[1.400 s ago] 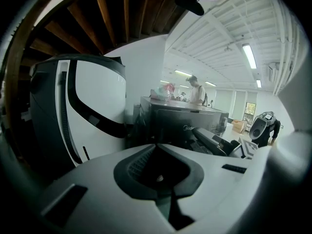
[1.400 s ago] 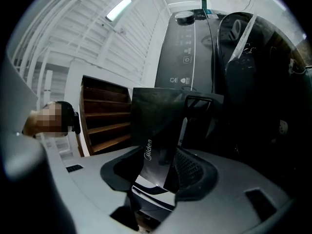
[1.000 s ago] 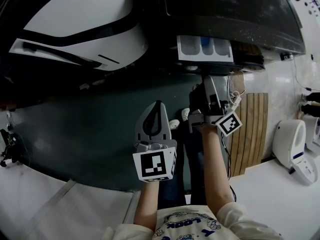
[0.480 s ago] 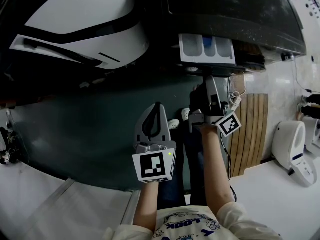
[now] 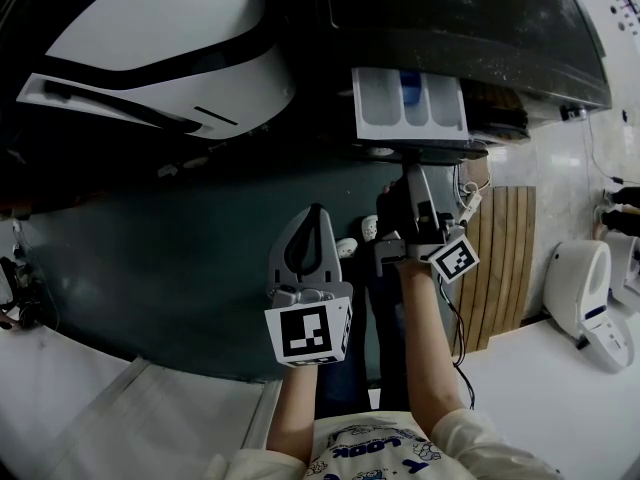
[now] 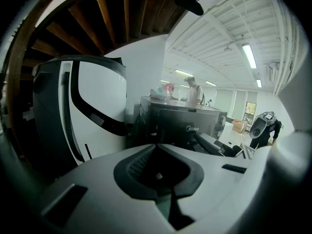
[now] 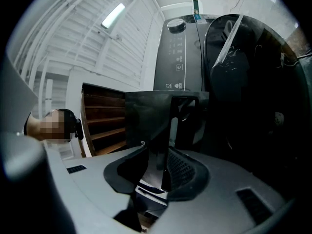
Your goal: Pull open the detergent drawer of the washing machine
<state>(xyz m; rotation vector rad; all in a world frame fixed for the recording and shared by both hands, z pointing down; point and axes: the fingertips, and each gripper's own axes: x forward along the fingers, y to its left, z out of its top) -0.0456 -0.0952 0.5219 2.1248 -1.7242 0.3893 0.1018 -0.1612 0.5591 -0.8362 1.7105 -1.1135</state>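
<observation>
In the head view the detergent drawer [image 5: 408, 103] now sticks further out of the dark washing machine [image 5: 450, 18] than it did a second ago, showing more of its pale compartments. I judge the pull well under way, perhaps nearly done. The drawer's long axis runs from the machine's front straight out toward the person, with its front panel leading and its open compartments facing up. The right gripper [image 5: 412, 166] reaches up to that panel, while the left gripper [image 5: 318, 210] hangs lower, well apart from the drawer. In the left gripper view its fingers [image 6: 139, 162] are pressed together on nothing. In the right gripper view the fingers [image 7: 183, 167] have just been closing and pinch the drawer's dark front panel between them.
</observation>
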